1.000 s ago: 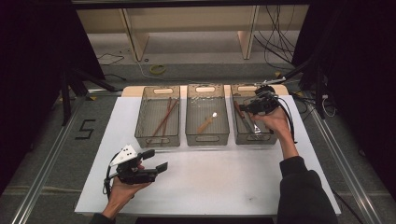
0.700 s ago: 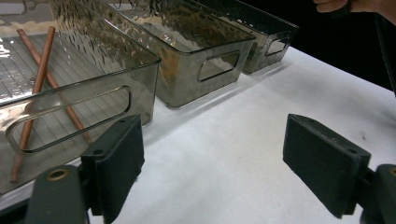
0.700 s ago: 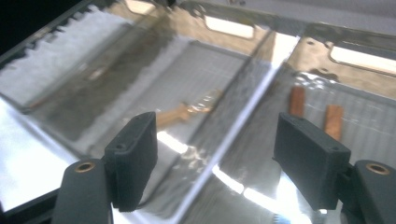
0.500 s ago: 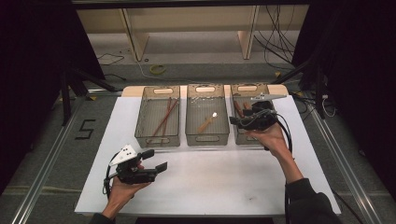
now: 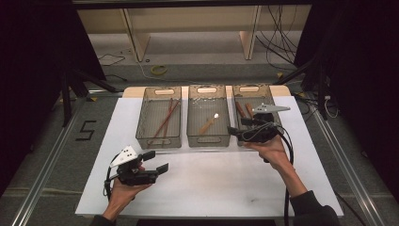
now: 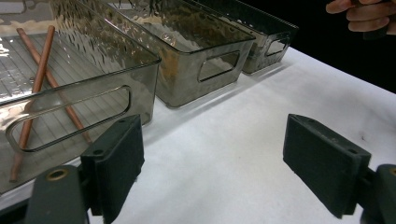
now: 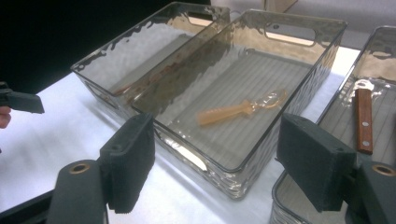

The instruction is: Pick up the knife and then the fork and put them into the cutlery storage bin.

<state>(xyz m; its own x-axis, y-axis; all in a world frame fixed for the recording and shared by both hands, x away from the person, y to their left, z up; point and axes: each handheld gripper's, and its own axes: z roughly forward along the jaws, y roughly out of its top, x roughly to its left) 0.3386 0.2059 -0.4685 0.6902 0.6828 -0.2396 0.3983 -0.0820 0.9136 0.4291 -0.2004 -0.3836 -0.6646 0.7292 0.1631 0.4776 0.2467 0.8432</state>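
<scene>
Three smoky clear bins stand in a row on the white table (image 5: 211, 183). Two brown chopsticks (image 5: 165, 117) (image 6: 42, 70) lie crossed in the left bin (image 5: 140, 125). A wooden-handled spoon (image 5: 209, 123) (image 7: 240, 109) lies in the middle bin (image 5: 208, 141). Brown-handled utensils (image 5: 241, 109) (image 7: 363, 119) lie in the right bin (image 5: 249, 88). My right gripper (image 5: 237, 128) (image 7: 219, 163) hovers at that bin's near end, pointing left; its jaws have just been opening and nothing is between them. My left gripper (image 5: 156, 161) (image 6: 215, 163) rests open and empty in front of the left bin.
A wide stretch of bare white tabletop lies between the bins and the person's edge. A shelf frame and loose cables (image 5: 277, 42) sit on the floor behind the table. A roll of tape (image 5: 159, 69) lies there too.
The right hand has drawn back toward the person, from over the right bin's far part to its near end. The left hand has stayed in place.
</scene>
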